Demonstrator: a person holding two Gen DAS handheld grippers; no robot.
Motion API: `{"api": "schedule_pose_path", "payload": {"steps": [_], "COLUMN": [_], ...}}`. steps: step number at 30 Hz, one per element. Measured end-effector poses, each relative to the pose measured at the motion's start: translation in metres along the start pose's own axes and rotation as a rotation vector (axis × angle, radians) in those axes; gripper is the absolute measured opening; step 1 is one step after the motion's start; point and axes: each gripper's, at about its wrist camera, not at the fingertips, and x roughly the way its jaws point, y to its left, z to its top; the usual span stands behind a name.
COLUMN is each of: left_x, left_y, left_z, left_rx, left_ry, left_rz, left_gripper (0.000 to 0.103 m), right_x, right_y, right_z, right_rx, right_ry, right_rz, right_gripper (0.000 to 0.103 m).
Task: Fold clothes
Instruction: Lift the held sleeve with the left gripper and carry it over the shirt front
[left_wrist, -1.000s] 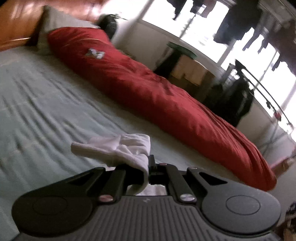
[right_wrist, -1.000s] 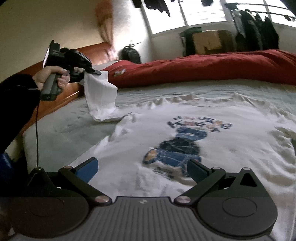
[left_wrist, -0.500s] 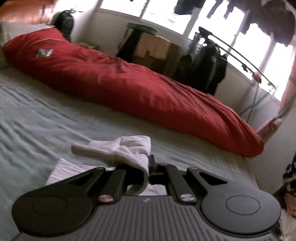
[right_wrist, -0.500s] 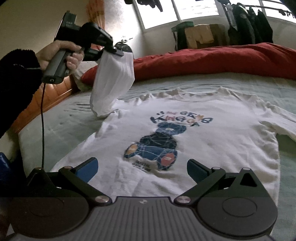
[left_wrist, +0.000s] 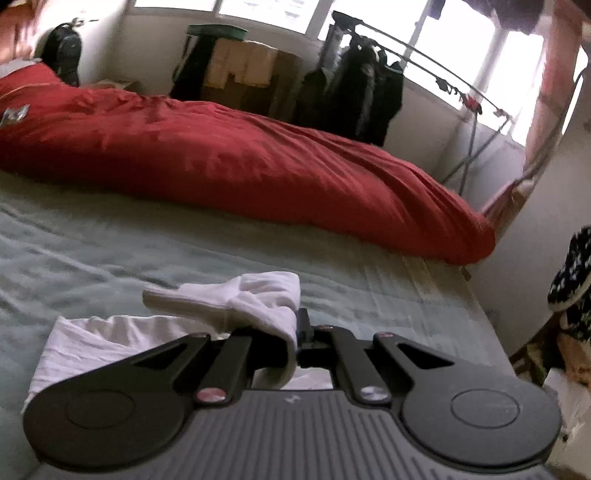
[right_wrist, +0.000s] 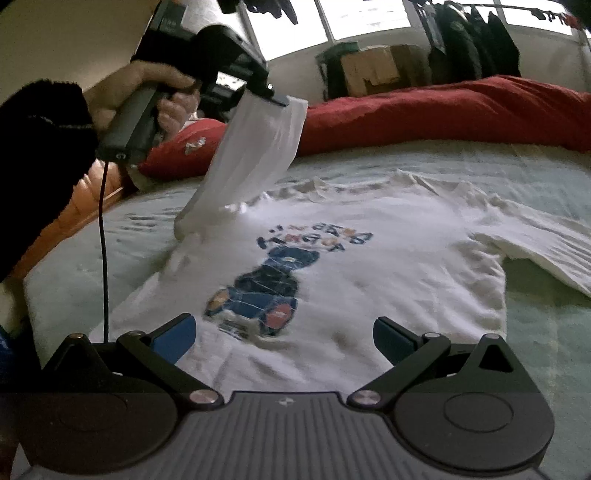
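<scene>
A white T-shirt (right_wrist: 388, 266) with a dark bear print lies flat, front up, on the pale green bed sheet (right_wrist: 480, 162). My left gripper (right_wrist: 275, 99) is shut on the shirt's left sleeve (right_wrist: 255, 151) and holds it lifted above the shirt body. In the left wrist view the bunched sleeve (left_wrist: 236, 302) is pinched in my left gripper (left_wrist: 295, 332), and white shirt cloth (left_wrist: 92, 339) shows below. My right gripper (right_wrist: 284, 338) is open, low over the shirt's hem, with nothing between its fingers. The other sleeve (right_wrist: 543, 251) lies spread at the right.
A long red duvet (left_wrist: 240, 162) lies along the far side of the bed. Behind it stand cardboard boxes (left_wrist: 243, 70) and a clothes rack with dark garments (left_wrist: 362, 92). A wooden headboard (right_wrist: 62, 221) is at the left. The bed's edge (left_wrist: 476, 295) drops off at the right.
My left gripper has carried the lifted sleeve up and inward, toward the middle of the shirt, turning rightward. The right gripper has stayed open and edged a little closer over the hem.
</scene>
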Motion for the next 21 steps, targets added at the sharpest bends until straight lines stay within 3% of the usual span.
{"api": "schedule_pose_path", "payload": {"steps": [21], "left_x": [0.074], "left_y": [-0.070], "left_z": [-0.037], "left_rx": [0.161], "left_ry": [0.131], "left_rz": [-0.027], "left_gripper": [0.002], "right_x": [0.011], "right_y": [-0.009], "right_z": [-0.007], "right_rx": [-0.010], "right_ry": [0.093], "right_rz": [-0.086], "right_gripper": [0.103]}}
